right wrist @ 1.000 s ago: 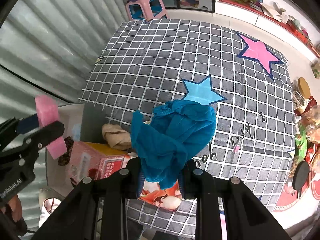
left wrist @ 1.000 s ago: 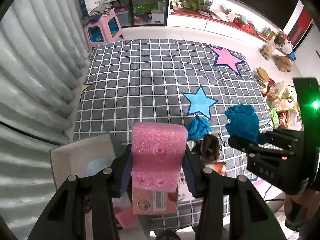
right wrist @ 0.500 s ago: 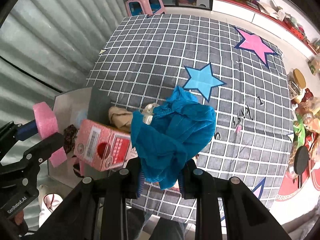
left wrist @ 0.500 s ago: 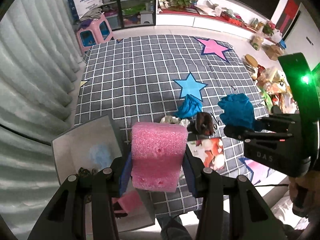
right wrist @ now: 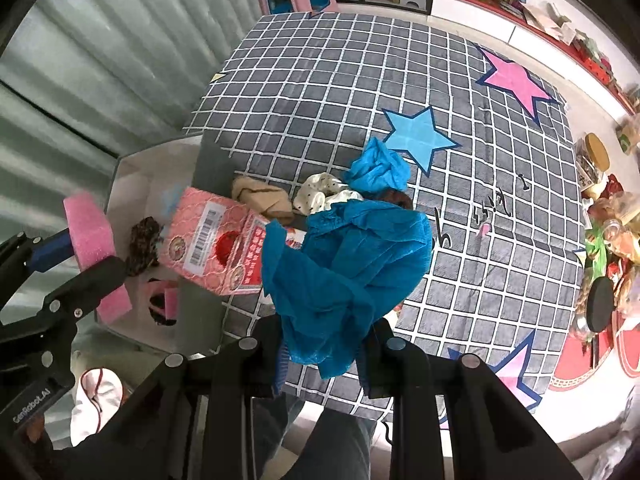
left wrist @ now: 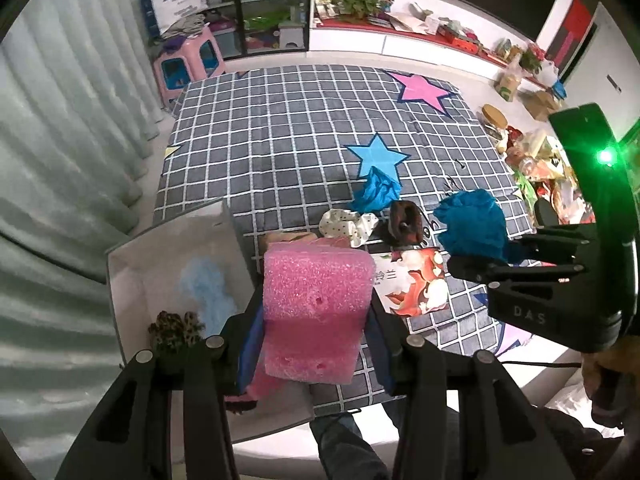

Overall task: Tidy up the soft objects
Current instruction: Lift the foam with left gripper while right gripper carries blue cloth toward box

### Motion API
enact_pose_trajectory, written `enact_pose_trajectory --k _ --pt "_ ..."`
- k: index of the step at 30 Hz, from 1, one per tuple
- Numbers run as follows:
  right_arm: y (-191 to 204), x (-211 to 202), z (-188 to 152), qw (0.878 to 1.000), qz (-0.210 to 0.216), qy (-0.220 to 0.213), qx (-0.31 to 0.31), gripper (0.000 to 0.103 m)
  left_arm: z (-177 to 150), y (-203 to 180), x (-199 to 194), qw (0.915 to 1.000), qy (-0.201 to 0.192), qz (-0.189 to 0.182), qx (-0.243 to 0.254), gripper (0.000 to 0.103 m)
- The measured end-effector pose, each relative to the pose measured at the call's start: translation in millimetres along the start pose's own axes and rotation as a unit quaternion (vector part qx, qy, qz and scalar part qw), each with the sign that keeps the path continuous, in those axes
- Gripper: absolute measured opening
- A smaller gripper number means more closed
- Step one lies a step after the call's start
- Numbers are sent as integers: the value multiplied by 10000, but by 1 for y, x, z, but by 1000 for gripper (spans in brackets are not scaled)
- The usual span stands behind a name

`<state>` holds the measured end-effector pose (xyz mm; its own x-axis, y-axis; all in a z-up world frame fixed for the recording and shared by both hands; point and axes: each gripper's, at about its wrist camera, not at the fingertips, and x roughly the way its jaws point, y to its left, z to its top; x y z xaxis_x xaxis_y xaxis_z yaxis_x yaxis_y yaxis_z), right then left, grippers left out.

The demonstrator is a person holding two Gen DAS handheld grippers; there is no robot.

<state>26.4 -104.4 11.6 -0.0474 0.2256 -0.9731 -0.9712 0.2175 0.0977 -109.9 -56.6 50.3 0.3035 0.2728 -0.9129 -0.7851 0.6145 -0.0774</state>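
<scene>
My left gripper (left wrist: pixel 316 320) is shut on a pink foam block (left wrist: pixel 316 304), held high above the mat beside the white box (left wrist: pixel 132 264); the block also shows in the right wrist view (right wrist: pixel 90 236). My right gripper (right wrist: pixel 324 340) is shut on a crumpled blue cloth (right wrist: pixel 344 272), also seen in the left wrist view (left wrist: pixel 472 228). On the checked mat lie another blue cloth (right wrist: pixel 378 170), a white dotted cloth (right wrist: pixel 320 194), a tan cloth (right wrist: pixel 260 198) and a brown scrunchie (left wrist: pixel 406 220). The box holds a leopard-print scrunchie (left wrist: pixel 176 330), a light blue piece (left wrist: pixel 204 288) and pink foam (right wrist: pixel 160 300).
A pink carton (right wrist: pixel 216 248) leans at the box's right edge. A printed sheet (left wrist: pixel 416 280) lies on the grey checked mat (right wrist: pixel 340 80). Curtains (left wrist: pixel 60 140) hang at the left. A pink stool (left wrist: pixel 188 60) stands behind the mat. Clutter (left wrist: pixel 532 156) lines the right edge.
Both grippers have risen and pulled back toward the mat's near edge, each keeping its load. The box and the pile of cloths now sit farther below.
</scene>
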Motion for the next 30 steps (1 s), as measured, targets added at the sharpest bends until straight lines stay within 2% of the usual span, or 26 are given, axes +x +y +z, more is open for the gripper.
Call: enact_pose_trajectory --k 11,30 --pt "52 1 0 9986 70 65 -518 28 -28 40 -12 9983 -106 123 -561 50" --pt "129 12 2 9903 235 183 -1354 28 -80 99 -20 9901 -11 359 -1355 50"
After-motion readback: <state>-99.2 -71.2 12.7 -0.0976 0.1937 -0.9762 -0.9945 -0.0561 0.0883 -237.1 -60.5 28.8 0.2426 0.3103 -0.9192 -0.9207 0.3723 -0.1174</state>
